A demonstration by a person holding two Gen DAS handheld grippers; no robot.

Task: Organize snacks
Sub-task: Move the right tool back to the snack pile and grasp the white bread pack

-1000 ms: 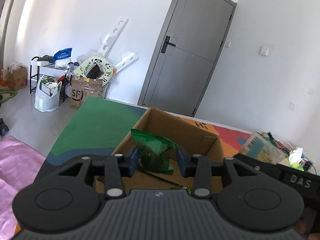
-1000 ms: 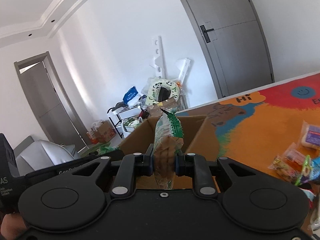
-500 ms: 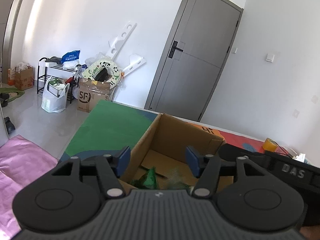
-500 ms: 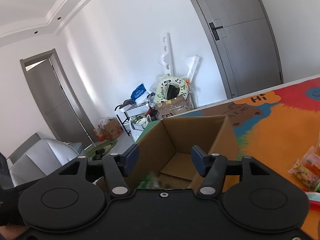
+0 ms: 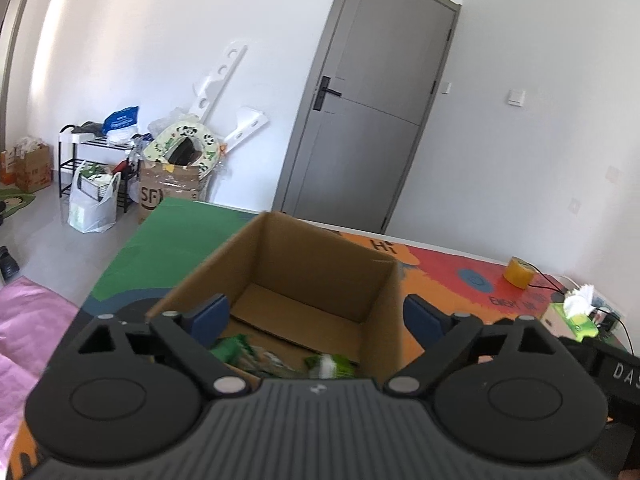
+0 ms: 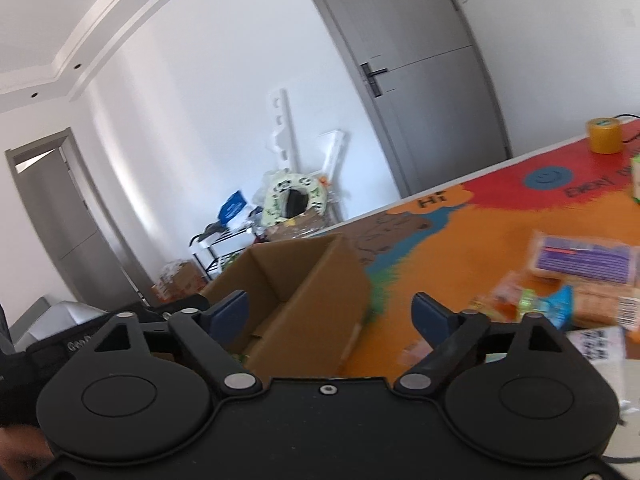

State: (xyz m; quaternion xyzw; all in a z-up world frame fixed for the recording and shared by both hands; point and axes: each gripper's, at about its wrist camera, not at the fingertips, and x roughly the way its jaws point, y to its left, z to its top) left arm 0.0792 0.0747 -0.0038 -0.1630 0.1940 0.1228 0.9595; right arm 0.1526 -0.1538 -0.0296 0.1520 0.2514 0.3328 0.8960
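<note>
Now, left wrist view: left gripper (image 5: pixel 316 316) has just been opening, jaws spread with nothing between, poised over the cardboard box (image 5: pixel 320 252); green snack packets (image 5: pixel 240 354) lie on its floor.
Right wrist view: right gripper (image 6: pixel 330 312) has likewise just been opening and carries nothing; it faces the loose snacks (image 6: pixel 576 280) on the colourful mat (image 6: pixel 460 240), likely for another pickup.

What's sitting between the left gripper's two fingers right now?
Nothing is gripped: the left gripper is open, framing the cardboard box with green snack packets inside, in the left wrist view.
</note>
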